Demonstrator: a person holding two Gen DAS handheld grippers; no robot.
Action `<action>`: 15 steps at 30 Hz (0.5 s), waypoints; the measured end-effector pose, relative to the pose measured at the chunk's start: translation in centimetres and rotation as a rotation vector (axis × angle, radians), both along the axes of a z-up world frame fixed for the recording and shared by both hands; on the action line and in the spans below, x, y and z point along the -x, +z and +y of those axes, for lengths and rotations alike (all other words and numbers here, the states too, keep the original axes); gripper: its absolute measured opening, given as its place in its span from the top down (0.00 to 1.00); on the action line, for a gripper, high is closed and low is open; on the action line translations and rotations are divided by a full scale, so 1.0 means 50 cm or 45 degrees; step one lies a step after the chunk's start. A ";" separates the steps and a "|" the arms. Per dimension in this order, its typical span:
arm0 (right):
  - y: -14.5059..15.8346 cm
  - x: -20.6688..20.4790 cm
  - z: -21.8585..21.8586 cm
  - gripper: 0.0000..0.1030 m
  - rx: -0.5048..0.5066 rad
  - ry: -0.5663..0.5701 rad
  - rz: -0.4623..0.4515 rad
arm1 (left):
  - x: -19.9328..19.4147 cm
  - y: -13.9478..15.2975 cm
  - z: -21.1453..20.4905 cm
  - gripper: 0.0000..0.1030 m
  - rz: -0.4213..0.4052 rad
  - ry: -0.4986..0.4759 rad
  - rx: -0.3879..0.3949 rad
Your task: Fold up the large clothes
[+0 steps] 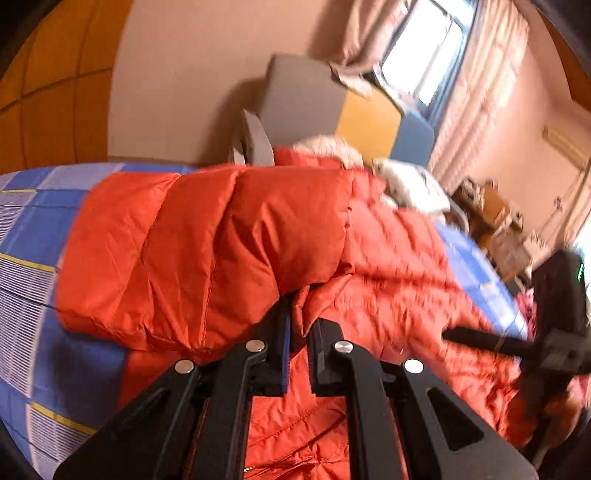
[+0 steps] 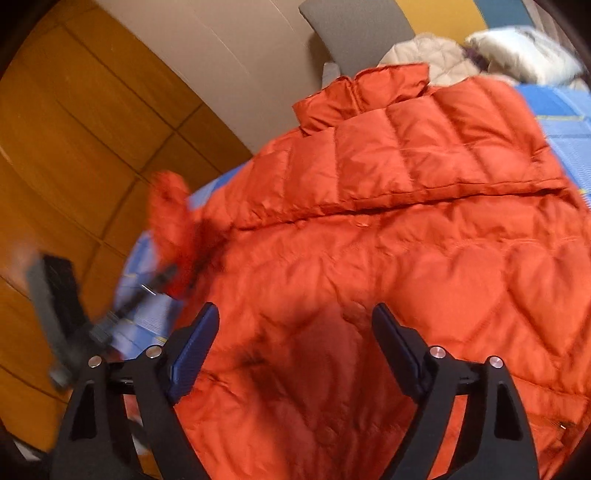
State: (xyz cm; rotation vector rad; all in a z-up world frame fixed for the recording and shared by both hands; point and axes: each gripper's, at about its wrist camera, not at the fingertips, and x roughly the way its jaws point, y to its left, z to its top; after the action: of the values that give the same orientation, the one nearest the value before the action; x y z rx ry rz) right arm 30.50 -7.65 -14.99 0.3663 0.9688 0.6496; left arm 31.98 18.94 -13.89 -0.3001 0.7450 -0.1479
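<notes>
Orange puffer jacket (image 2: 388, 229) spread on a bed with a blue checked sheet (image 1: 33, 236).

The left gripper (image 1: 299, 332) has its fingers drawn narrow, pinching a fold of the jacket's fabric where a sleeve (image 1: 177, 254) is lifted over the body. The right gripper (image 2: 295, 332) hovers over the jacket's lower part with fingers (image 2: 194, 347) wide apart, gripping nothing. The collar (image 2: 365, 92) points toward the headboard (image 2: 358, 29), beside a pale garment (image 2: 432, 55) and a white pillow (image 2: 521, 51).
</notes>
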 end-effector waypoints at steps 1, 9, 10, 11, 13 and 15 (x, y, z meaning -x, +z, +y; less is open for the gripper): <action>-0.001 -0.009 0.007 0.18 -0.034 0.014 0.020 | -0.005 -0.009 -0.008 0.94 0.016 -0.005 -0.007; -0.041 -0.102 0.130 0.18 -0.266 0.130 0.226 | 0.000 -0.044 -0.048 0.93 0.067 -0.025 -0.039; -0.045 -0.108 0.144 0.18 -0.266 0.132 0.239 | -0.002 -0.044 -0.054 0.93 0.065 -0.026 -0.046; -0.050 -0.115 0.164 0.20 -0.255 0.135 0.248 | -0.009 -0.045 -0.062 0.92 0.065 -0.031 -0.049; -0.056 -0.123 0.200 0.51 -0.215 0.152 0.256 | -0.007 -0.047 -0.057 0.87 0.063 -0.033 -0.051; -0.053 -0.126 0.224 0.76 -0.172 0.161 0.237 | 0.006 -0.040 -0.055 0.55 0.056 -0.036 -0.027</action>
State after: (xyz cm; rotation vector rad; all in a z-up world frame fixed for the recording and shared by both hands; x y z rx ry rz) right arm 36.80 3.54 -17.62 0.4944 1.1346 0.8090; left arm 31.68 16.20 -15.90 -0.2737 0.7945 -0.1606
